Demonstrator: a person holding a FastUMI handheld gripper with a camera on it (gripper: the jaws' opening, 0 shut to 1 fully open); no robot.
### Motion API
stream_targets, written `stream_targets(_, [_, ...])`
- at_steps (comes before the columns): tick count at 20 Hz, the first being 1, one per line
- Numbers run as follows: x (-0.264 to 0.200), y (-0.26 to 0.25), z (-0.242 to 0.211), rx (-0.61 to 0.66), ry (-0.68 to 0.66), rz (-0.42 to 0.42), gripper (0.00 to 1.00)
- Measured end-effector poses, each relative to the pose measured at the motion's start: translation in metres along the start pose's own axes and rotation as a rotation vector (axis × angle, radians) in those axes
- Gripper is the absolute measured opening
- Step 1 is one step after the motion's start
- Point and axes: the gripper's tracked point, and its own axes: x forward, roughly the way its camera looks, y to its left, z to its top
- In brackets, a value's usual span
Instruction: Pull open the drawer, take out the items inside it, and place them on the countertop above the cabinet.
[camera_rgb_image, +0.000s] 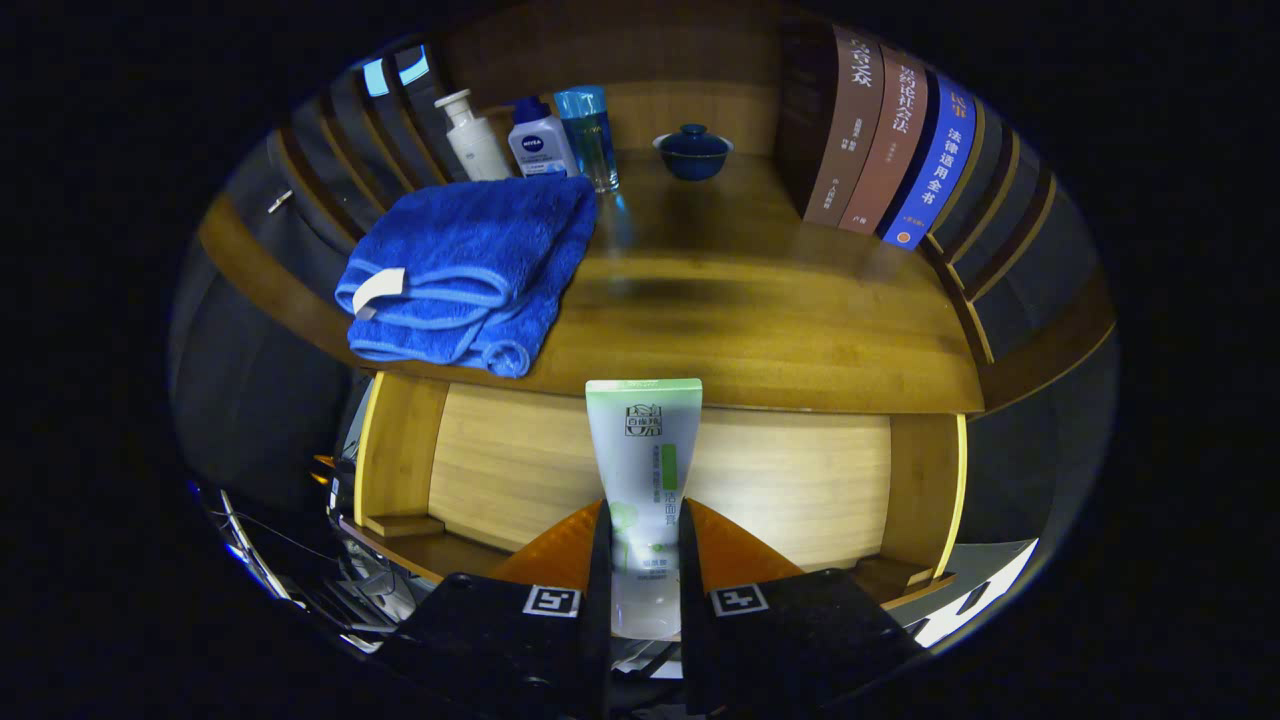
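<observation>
1. Ahead, the wooden countertop spreads beyond the fingers, with the open drawer below it.
2. Books stand along its far right.
3. Folded blue towel lies at the left, overhanging the front edge.
4. Bottles and a lidded blue bowl stand at the back.
5. Gripper is closed onto the upright white-green tube, both fingers pressing it, above the drawer.

blue towel, three bottles, lidded bowl, books
</observation>
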Motion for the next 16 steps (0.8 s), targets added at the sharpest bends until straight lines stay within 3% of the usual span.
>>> stream_targets(9, [0.017, -0.008, 0.097, 0.035, -0.002, -0.022, 0.33])
stream_targets(16, [0.041, -0.013, 0.134, 0.046, 0.029, -0.027, 0.33])
